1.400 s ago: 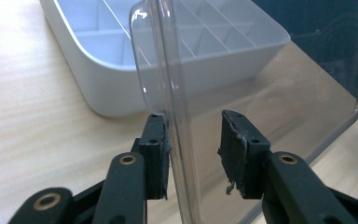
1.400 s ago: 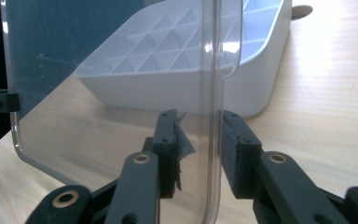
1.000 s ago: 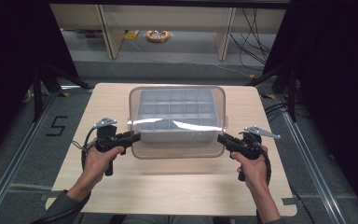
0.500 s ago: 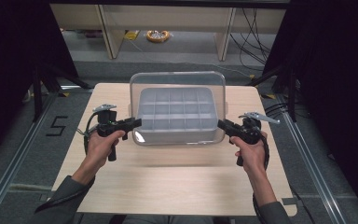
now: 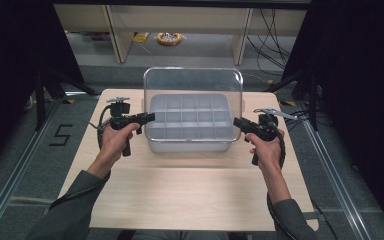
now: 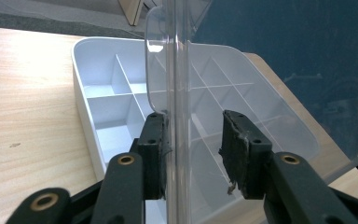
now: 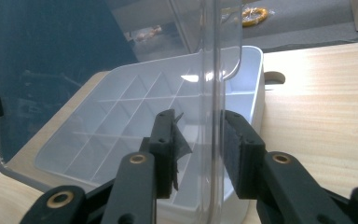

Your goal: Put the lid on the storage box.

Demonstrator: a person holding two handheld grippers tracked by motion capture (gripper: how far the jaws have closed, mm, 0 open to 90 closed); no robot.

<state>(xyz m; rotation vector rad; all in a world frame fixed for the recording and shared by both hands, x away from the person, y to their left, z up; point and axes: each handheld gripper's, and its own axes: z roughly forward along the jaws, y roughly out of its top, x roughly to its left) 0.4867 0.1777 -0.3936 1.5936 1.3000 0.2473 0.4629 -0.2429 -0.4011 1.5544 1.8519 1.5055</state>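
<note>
Clear lid (image 5: 192, 85) stands upright over white compartmented box (image 5: 188, 122).

So it's a white plastic organizer box (image 5: 189, 131) sitting mid-tabletop toward the far edge, inside split by thin walls into a grid of small, empty compartments. Its clear lid (image 5: 193, 82) is swung open, standing roughly upright off the back edge, rounded corners, a bit of glare on it.
</note>
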